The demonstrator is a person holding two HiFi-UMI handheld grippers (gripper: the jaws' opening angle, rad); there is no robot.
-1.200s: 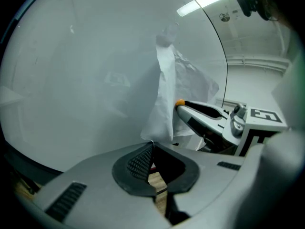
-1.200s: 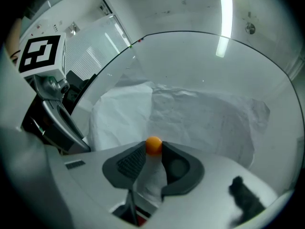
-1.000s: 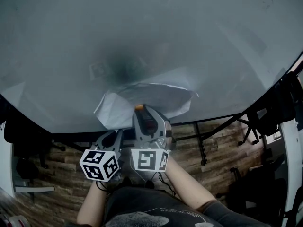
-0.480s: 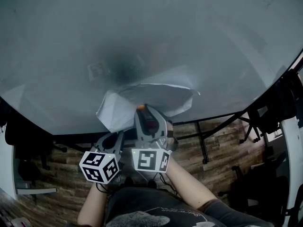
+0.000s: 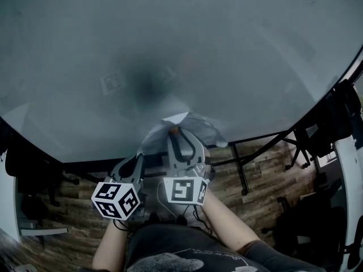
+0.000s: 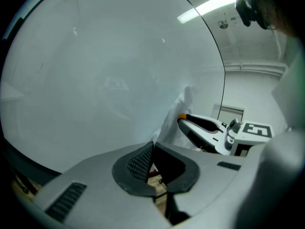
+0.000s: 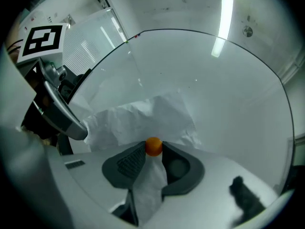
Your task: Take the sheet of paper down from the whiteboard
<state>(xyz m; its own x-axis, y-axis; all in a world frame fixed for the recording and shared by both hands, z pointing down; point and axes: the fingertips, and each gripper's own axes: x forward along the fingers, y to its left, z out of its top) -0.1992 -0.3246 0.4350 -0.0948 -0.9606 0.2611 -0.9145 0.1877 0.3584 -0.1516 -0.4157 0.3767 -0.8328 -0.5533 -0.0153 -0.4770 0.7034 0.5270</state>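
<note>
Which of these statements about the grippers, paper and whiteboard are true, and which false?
1. The right gripper is shut on the paper. True.
2. The left gripper grips the paper too. False: its fingers are shut on nothing.
3. The paper lies flat on the whiteboard. False: it is crumpled and bunched at the right gripper.
4. The floor is wooden. True.

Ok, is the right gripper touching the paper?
Touching. The right gripper view shows the paper pinched between the closed pads of the right gripper, trailing down through them.
</note>
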